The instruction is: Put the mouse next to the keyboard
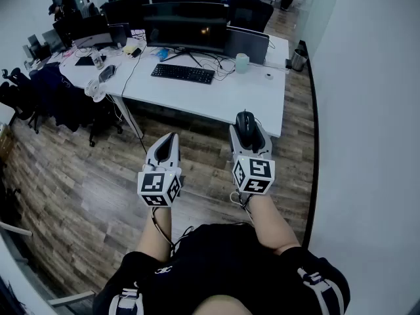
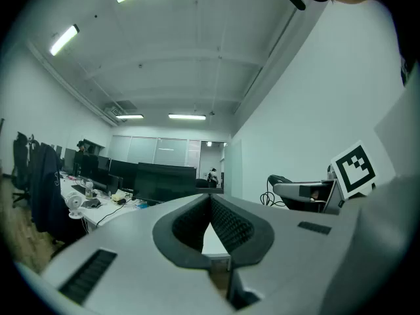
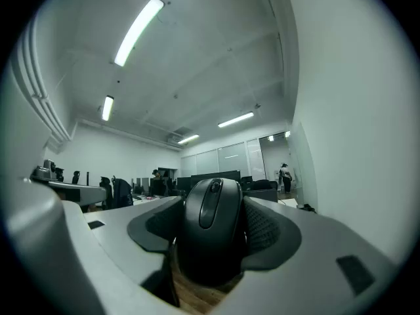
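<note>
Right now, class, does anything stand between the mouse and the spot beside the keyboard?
Nothing visible does. The right tool holds the mouse near the desk edge, and the desktop right of the keyboard lies bare.

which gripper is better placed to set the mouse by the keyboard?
Right. The right gripper grips the mouse between its jaws, and the desk has bare space right of the keyboard, on that gripper's side. The left gripper is shut and empty.
</note>
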A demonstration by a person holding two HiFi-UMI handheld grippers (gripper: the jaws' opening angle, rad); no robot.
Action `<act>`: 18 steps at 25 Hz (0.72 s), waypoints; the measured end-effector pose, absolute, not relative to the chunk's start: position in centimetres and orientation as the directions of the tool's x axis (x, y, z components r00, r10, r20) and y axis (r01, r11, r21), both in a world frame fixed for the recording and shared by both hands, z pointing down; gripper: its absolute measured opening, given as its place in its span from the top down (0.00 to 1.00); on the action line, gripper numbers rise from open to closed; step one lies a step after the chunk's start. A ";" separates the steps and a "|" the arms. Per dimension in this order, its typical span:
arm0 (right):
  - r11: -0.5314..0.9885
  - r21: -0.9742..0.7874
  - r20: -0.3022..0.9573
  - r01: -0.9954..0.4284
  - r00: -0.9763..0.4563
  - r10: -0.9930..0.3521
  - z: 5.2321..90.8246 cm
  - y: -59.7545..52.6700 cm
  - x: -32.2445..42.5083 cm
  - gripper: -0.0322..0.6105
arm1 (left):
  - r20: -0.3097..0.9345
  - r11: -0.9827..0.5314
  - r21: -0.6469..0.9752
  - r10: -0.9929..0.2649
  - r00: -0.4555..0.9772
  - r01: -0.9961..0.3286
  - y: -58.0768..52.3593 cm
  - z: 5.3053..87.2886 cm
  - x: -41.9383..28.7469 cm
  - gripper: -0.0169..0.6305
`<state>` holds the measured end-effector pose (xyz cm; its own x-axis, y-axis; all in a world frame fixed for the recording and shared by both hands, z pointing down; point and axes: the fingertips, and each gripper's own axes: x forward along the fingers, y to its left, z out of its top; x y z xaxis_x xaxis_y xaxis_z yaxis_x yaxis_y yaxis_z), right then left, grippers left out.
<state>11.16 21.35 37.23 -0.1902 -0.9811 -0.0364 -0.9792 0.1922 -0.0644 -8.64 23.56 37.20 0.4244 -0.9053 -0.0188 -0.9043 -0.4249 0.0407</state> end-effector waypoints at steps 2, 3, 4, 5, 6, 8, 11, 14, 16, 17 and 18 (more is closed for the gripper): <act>0.192 -0.068 -0.039 -0.979 -0.190 -0.981 37.3 21.5 11.3 0.49 | -0.017 -0.424 0.040 -0.906 0.424 -0.905 23.6 37.3 -8.5 0.95; 0.192 -0.070 -0.040 -0.979 -0.189 -0.981 37.2 21.6 11.3 0.49 | -0.015 -0.425 0.039 -0.905 0.425 -0.904 23.7 37.3 -8.4 0.95; 0.191 -0.073 -0.039 -0.979 -0.188 -0.981 37.2 21.7 11.4 0.49 | -0.012 -0.427 0.038 -0.904 0.427 -0.904 23.8 37.2 -8.3 0.95; 0.189 -0.077 -0.035 -0.979 -0.186 -0.982 37.1 21.7 11.5 0.49 | -0.008 -0.429 0.036 -0.903 0.429 -0.903 24.0 37.2 -8.2 0.95; 0.185 -0.080 -0.028 -0.980 -0.183 -0.983 37.2 21.7 11.5 0.49 | -0.005 -0.431 0.032 -0.902 0.431 -0.902 24.1 37.2 -8.1 0.95; 0.179 -0.081 -0.012 -0.980 -0.179 -0.984 37.4 21.4 11.6 0.49 | 0.003 -0.434 0.024 -0.901 0.434 -0.901 24.3 37.3 -8.0 0.95; 0.187 -0.081 -0.006 -0.979 -0.187 -0.982 37.6 21.4 11.1 0.49 | 0.008 -0.429 0.021 -0.903 0.429 -0.903 24.5 37.5 -8.4 0.95; 0.206 -0.075 -0.022 -0.976 -0.205 -0.979 37.3 21.1 10.4 0.49 | 0.000 -0.422 0.022 -0.907 0.422 -0.907 24.2 37.3 -8.9 0.95; 0.216 -0.074 -0.035 -0.974 -0.214 -0.976 37.1 20.6 10.2 0.49 | -0.006 -0.420 0.018 -0.908 0.420 -0.908 23.8 37.2 -9.1 0.95; 0.218 -0.075 -0.041 -0.973 -0.215 -0.976 37.0 20.3 10.1 0.49 | -0.006 -0.419 0.015 -0.908 0.419 -0.908 23.5 37.3 -9.2 0.95; 0.218 -0.077 -0.045 -0.973 -0.215 -0.975 37.1 19.8 10.0 0.49 | -0.006 -0.418 0.013 -0.908 0.418 -0.908 23.1 37.4 -9.3 0.95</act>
